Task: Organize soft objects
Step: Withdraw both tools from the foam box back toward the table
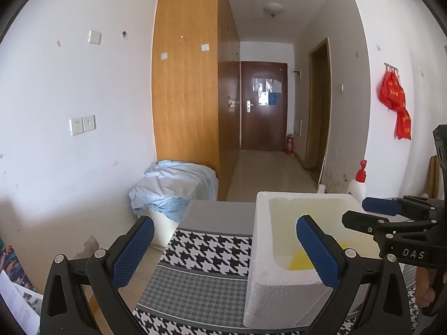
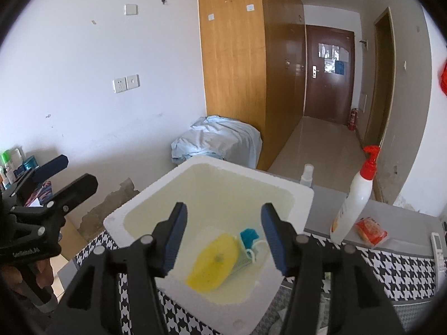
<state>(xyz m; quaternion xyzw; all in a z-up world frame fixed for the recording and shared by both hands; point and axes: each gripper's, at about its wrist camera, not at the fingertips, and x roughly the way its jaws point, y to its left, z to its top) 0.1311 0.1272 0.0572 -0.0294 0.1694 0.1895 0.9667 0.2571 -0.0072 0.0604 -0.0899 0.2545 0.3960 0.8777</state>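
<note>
A white foam box stands on the houndstooth-covered table. Inside it lie a yellow sponge and a pale mesh scrubber with a blue top, side by side on the bottom. My right gripper hovers over the box, open, with nothing between its blue pads. My left gripper is open and empty at the box's left front, its right finger over the rim. In the left wrist view only a corner of the yellow sponge shows. The right gripper reaches over the box from the right.
A white bottle with a red pump, a small clear bottle, an orange packet and a remote sit on the table right of the box. A blue cloth covers furniture by the wardrobe.
</note>
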